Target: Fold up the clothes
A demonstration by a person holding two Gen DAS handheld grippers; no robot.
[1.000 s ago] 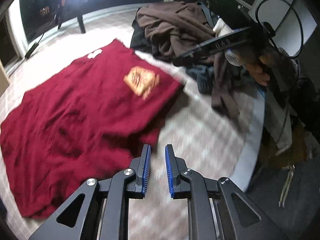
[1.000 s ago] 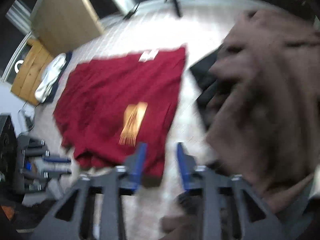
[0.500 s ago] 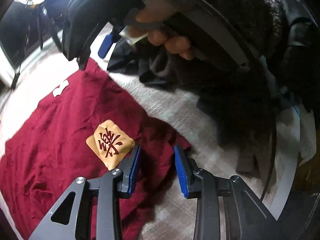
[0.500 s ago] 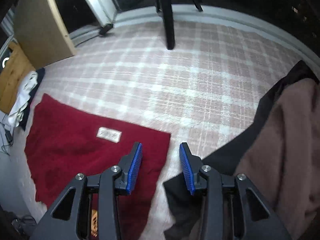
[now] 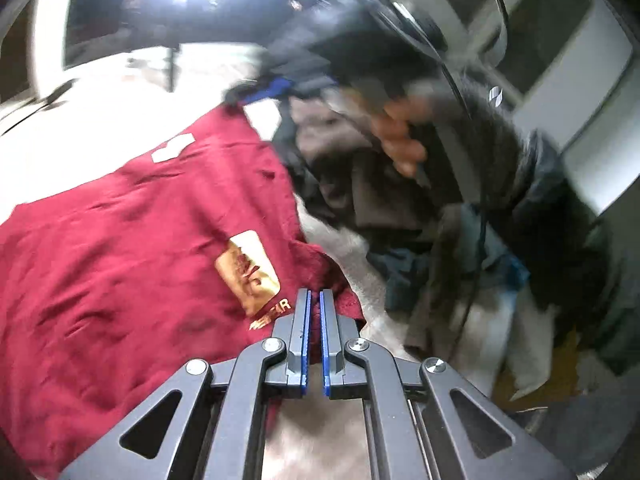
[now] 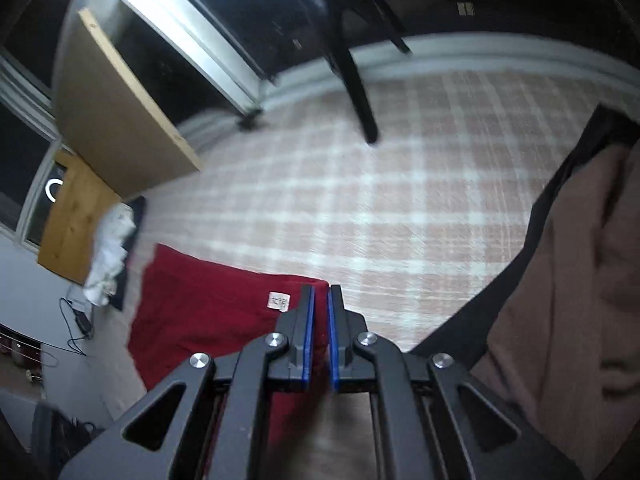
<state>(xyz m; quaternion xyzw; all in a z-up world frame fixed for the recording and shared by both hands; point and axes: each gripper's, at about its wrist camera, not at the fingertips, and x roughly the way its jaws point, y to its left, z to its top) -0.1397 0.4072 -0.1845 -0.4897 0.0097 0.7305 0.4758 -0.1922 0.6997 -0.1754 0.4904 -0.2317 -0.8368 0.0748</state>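
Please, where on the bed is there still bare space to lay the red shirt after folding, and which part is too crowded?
Bare checked cover lies beyond the red shirt, up to the black leg. The right side is crowded by the brown clothes pile.

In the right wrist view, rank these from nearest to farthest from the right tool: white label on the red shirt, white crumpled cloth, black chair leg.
From the right tool:
1. White label, just left of its tips.
2. White crumpled cloth, far left.
3. Black chair leg, ahead on the checked surface.
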